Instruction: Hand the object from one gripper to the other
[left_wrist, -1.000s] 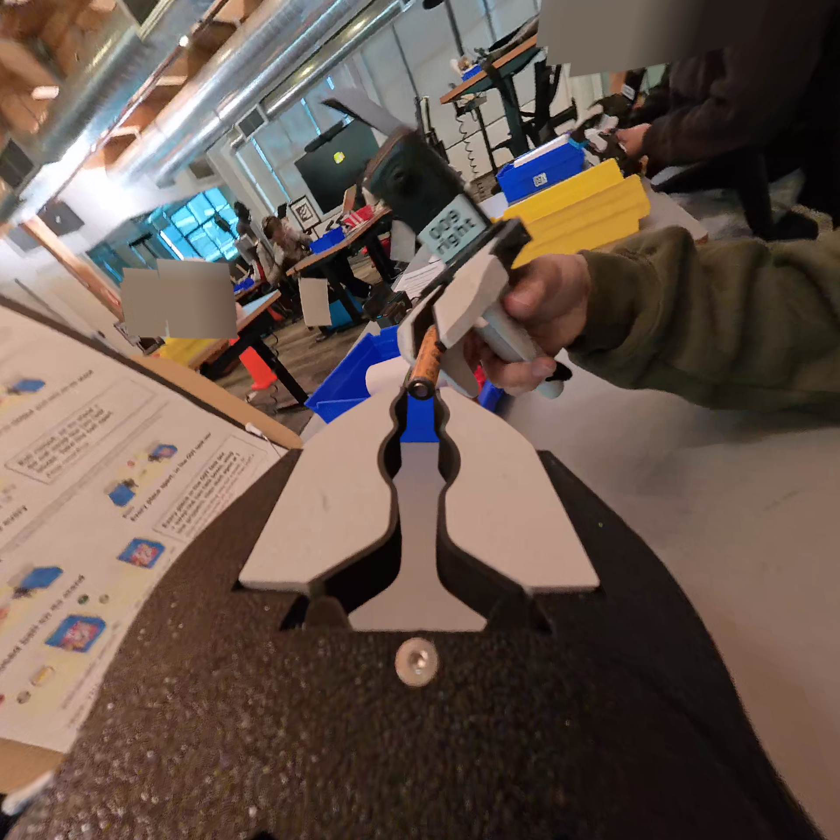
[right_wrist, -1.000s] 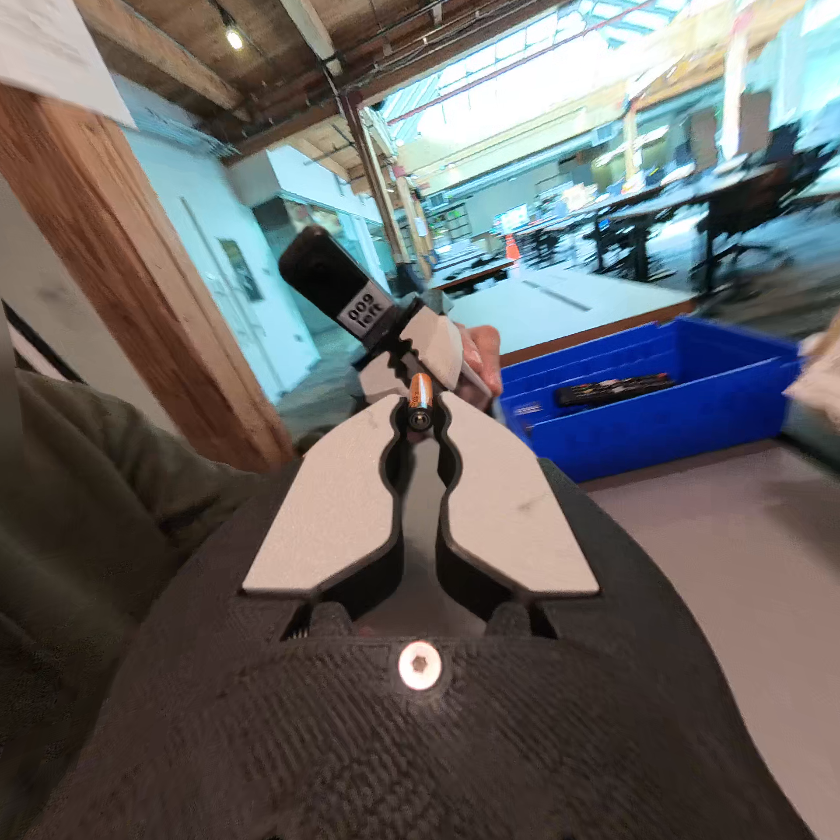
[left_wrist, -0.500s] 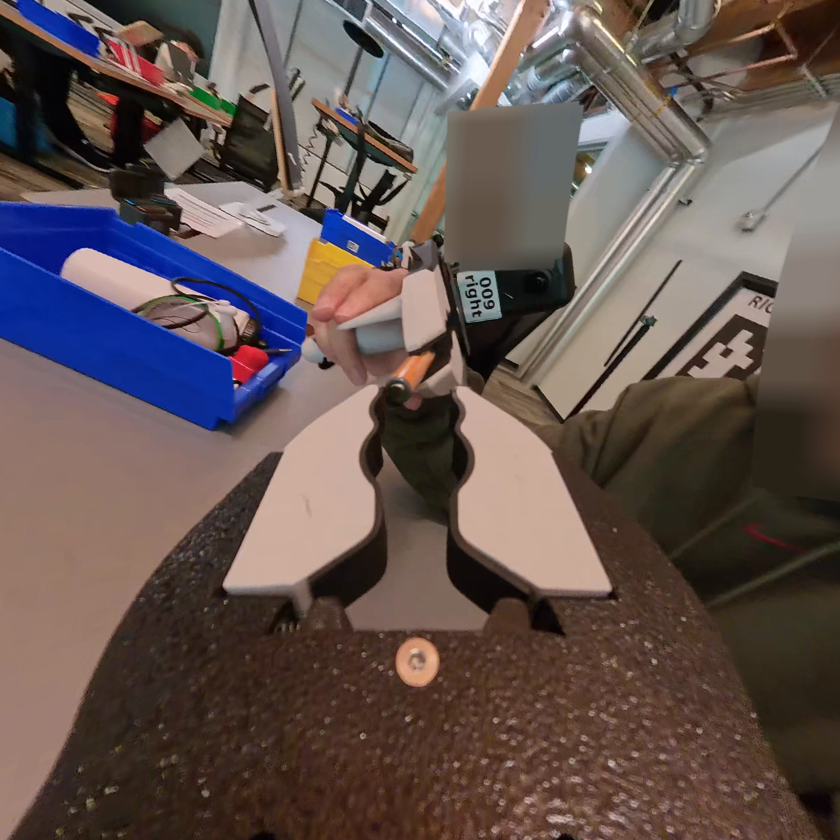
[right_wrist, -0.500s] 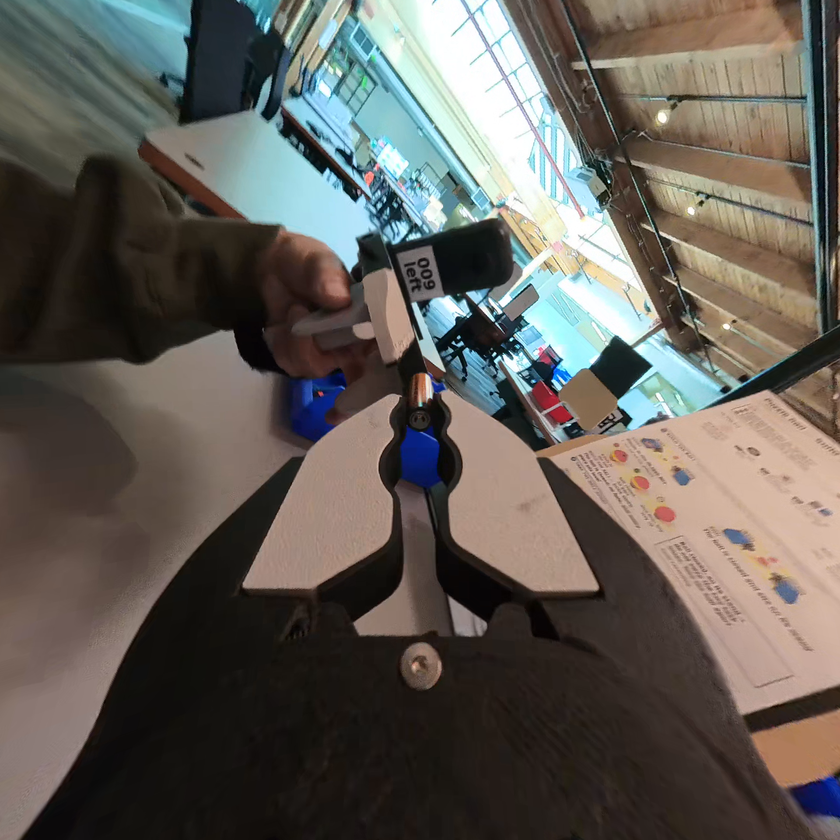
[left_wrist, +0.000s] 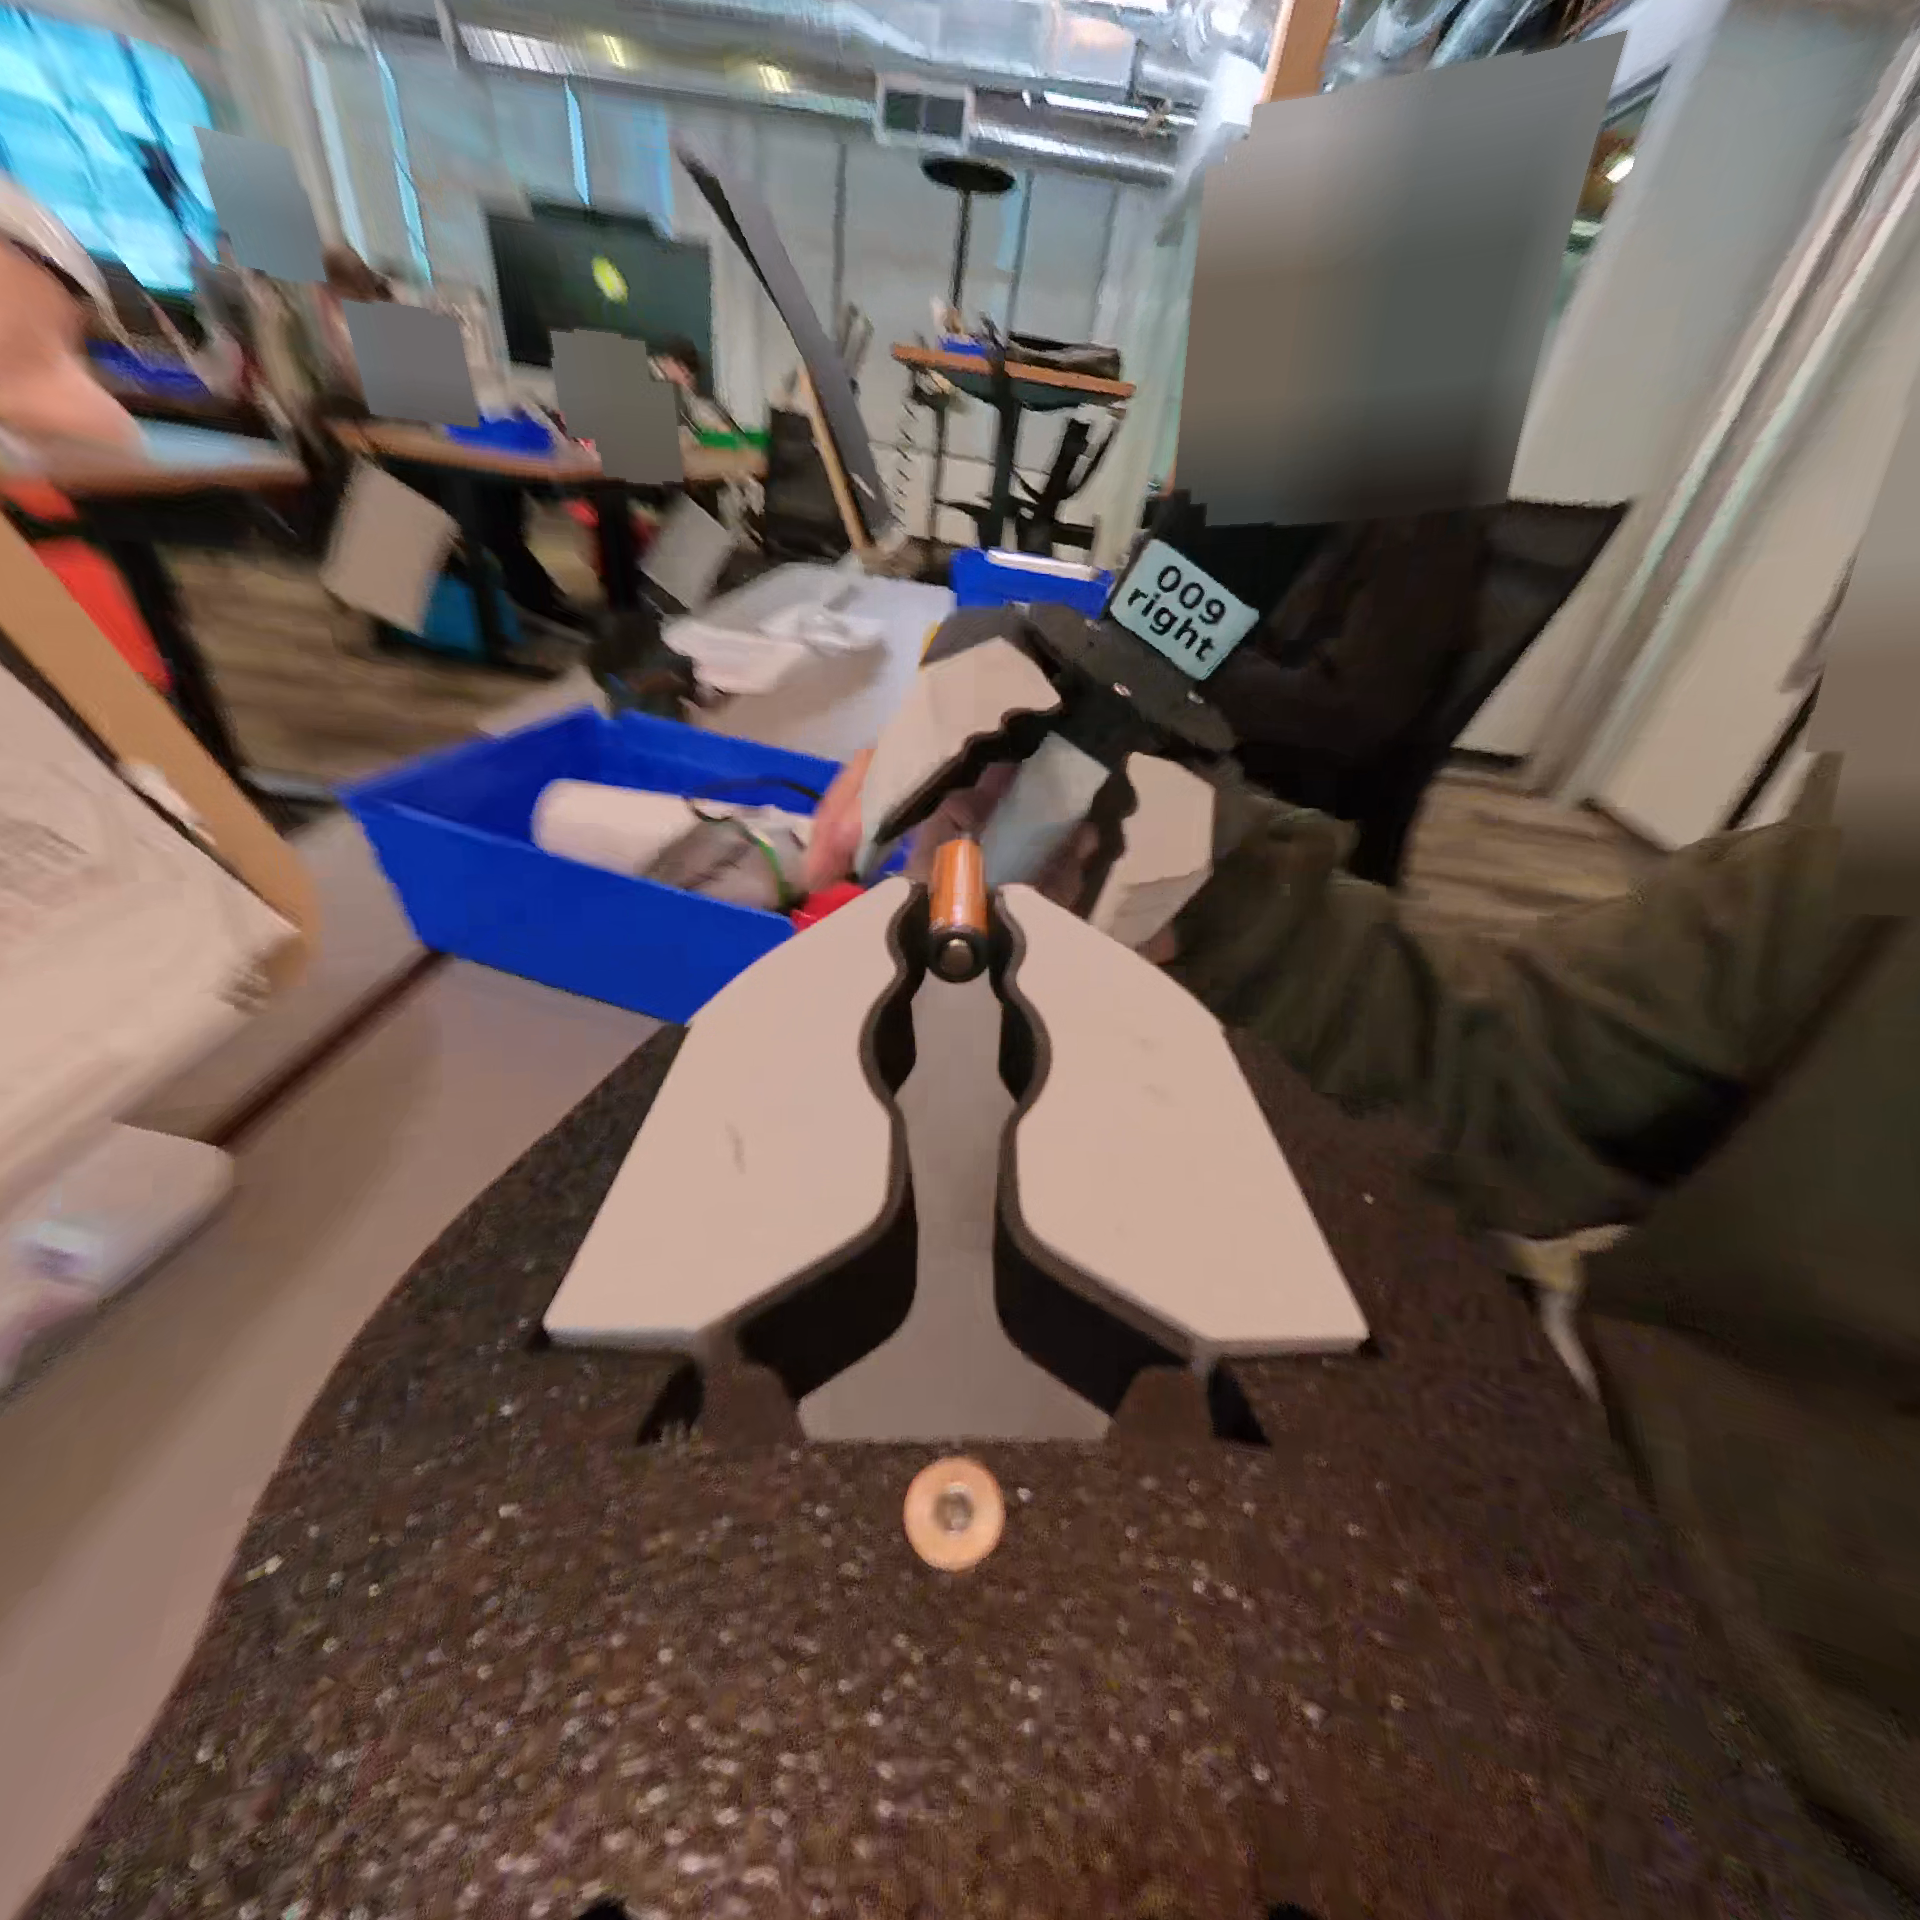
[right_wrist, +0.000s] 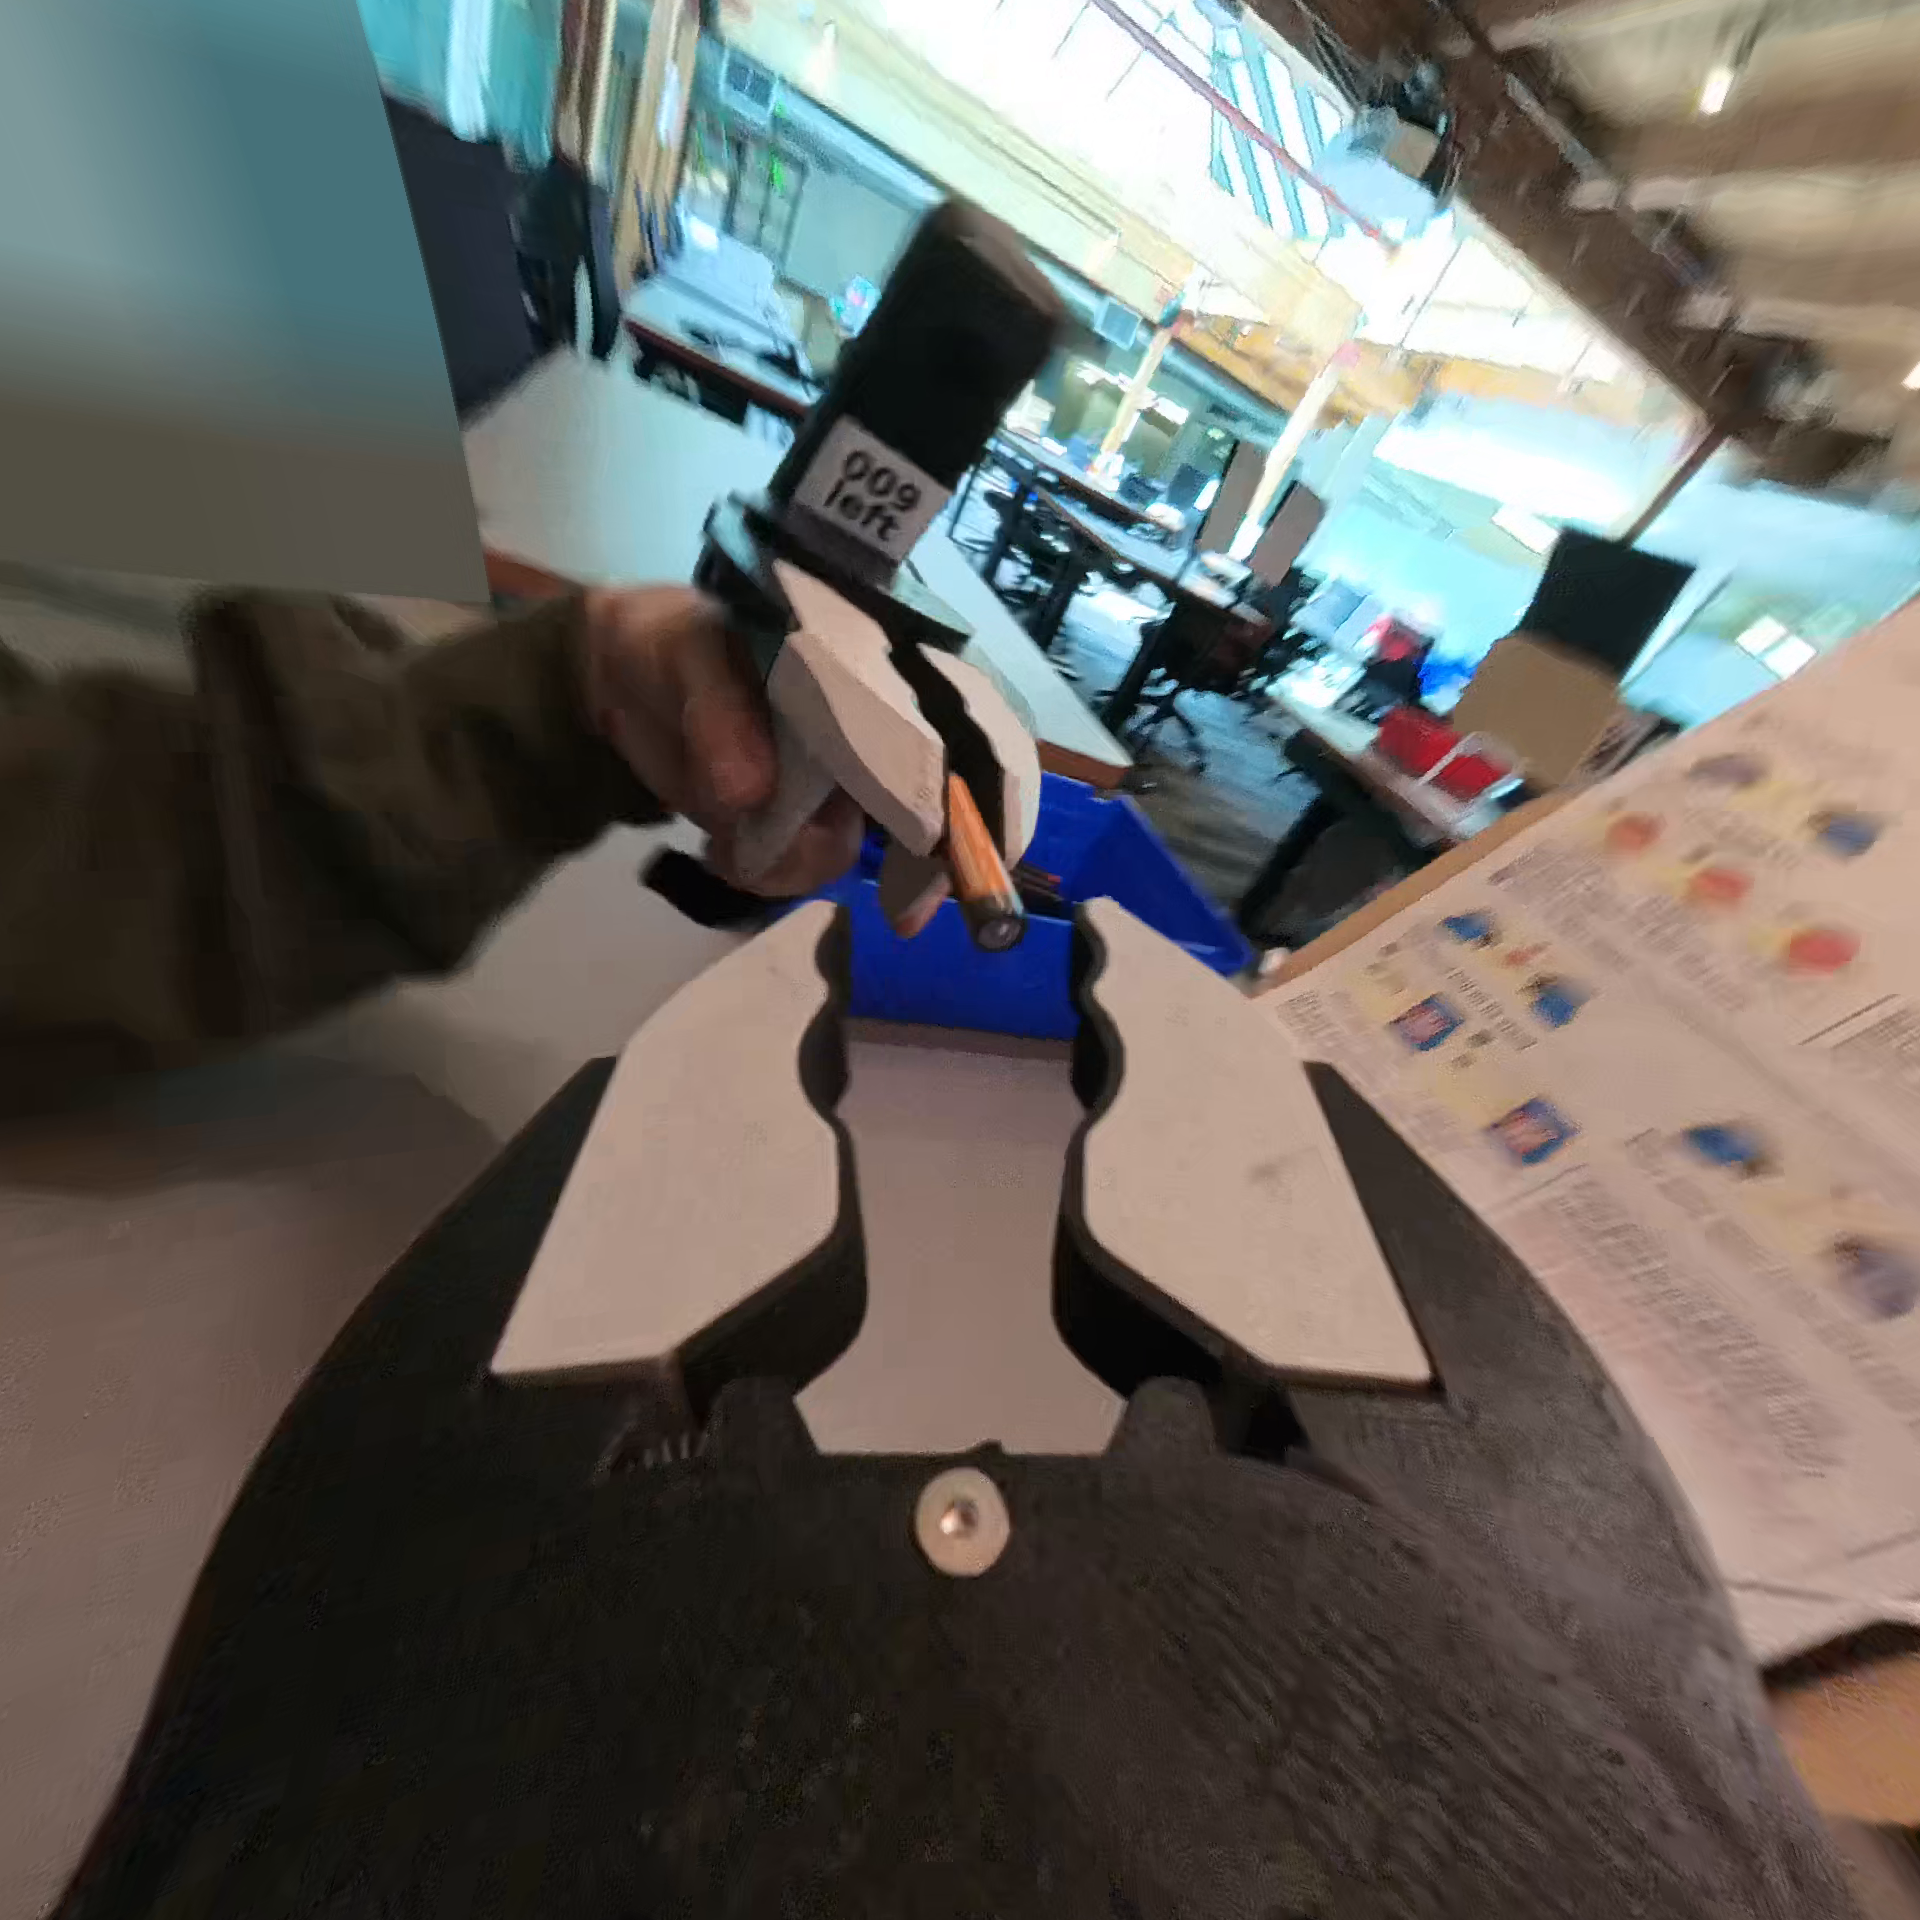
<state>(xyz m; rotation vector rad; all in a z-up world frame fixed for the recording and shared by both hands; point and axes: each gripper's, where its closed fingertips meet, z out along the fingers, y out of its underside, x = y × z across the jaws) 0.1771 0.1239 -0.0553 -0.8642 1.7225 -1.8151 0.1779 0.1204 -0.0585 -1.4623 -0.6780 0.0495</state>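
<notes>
An orange and black battery (left_wrist: 957, 896) is pinched between the tips of my left gripper (left_wrist: 956, 920), which is shut on it above the table. My right gripper (right_wrist: 961, 935) is open, its jaws wide apart and empty. In the right wrist view the battery (right_wrist: 977, 868) sticks out of the left gripper (right_wrist: 968, 831), with its black end just in front of my open fingertips and touching neither. In the left wrist view the right gripper (left_wrist: 1039, 821) is just behind the battery, jaws spread.
A blue bin (left_wrist: 499, 883) with a white roll and cables stands on the grey table (left_wrist: 416, 1091); it also shows in the right wrist view (right_wrist: 1132, 883). A printed sheet on a board (right_wrist: 1610, 1143) leans at the right. An olive sleeve (left_wrist: 1558, 1039) holds the right gripper.
Earlier both grippers were shut on the battery. The right gripper has now opened and let go of it, and the left gripper keeps hold. Both have swung round.
</notes>
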